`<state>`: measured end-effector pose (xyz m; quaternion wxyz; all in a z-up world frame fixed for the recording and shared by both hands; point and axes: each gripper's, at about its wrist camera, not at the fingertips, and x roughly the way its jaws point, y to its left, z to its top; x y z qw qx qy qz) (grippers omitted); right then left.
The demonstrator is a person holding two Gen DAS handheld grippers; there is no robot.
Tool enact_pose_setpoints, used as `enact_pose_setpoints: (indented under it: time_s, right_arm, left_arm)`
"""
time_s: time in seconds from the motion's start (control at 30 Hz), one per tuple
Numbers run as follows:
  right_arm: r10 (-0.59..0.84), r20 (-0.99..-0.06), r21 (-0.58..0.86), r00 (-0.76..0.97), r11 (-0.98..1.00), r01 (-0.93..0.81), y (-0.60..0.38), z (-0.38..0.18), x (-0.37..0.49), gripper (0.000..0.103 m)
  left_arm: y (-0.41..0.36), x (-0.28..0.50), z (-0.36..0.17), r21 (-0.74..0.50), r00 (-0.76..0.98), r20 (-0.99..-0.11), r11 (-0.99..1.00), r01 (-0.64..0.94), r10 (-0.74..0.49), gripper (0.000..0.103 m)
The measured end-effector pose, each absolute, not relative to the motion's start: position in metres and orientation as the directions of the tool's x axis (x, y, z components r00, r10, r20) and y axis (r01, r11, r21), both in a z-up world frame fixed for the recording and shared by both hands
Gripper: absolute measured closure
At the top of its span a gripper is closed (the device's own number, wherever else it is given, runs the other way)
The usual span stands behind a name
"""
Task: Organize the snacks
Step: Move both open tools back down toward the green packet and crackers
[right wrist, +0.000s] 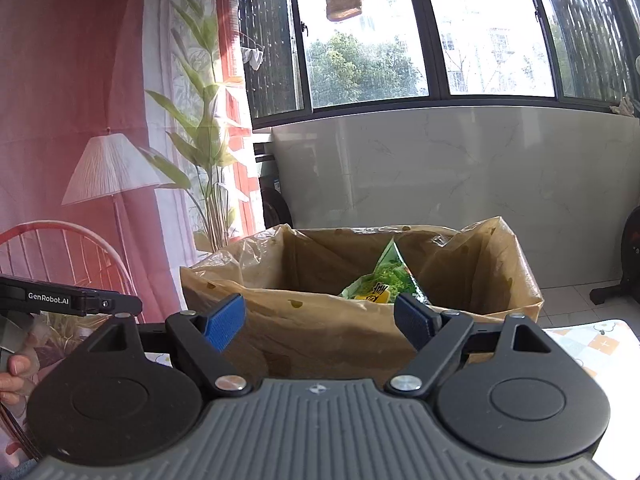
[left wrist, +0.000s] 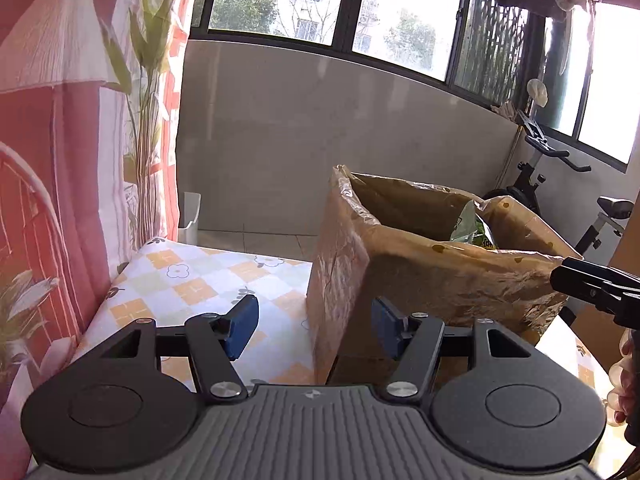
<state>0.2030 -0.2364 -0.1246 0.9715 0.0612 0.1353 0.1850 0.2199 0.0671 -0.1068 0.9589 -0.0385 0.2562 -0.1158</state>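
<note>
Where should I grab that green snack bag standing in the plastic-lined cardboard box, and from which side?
Grip the green snack bag by its pointed top corner, which sticks up near the rim of the plastic-lined cardboard box. Come from above with the open right gripper, probably the easiest reach, since the box walls block its sides and the lower part is hidden.
</note>
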Motion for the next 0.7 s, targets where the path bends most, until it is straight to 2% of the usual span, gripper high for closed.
enact_pose_setpoints:
  time_s: [0.23, 0.37, 0.47, 0.53, 0.7]
  right_arm:
    - [0.444, -0.354, 0.213, 0.823, 0.895, -0.391, -0.196, -0.156, 0.205, 0.022]
    - [0.501, -0.438, 0.249, 0.747, 0.866, -0.434, -0.171, -0.181, 0.218, 0.040]
    - [0.518, -0.495, 0.260, 0.697, 0.854, -0.451, -0.149, -0.202, 0.236, 0.046]
    - [0.508, -0.541, 0.224, 0.671, 0.856, -0.467, -0.129, -0.216, 0.248, 0.047]
    - [0.482, -0.625, 0.189, 0.614, 0.857, -0.479, -0.098, -0.244, 0.268, 0.047]
  left_arm:
    - [0.092, 0.214, -0.143, -0.118, 0.799, -0.576, 0.984, 0.130, -0.174, 0.038]
    - [0.098, 0.214, -0.162, -0.133, 0.783, -0.599, 0.985, 0.110, -0.169, 0.039]
    - [0.104, 0.216, -0.174, -0.181, 0.777, -0.603, 0.980, 0.086, -0.179, 0.043]
    - [0.106, 0.217, -0.177, -0.187, 0.777, -0.605, 0.980, 0.074, -0.174, 0.046]
    - [0.109, 0.219, -0.186, -0.200, 0.775, -0.607, 0.978, 0.063, -0.174, 0.046]
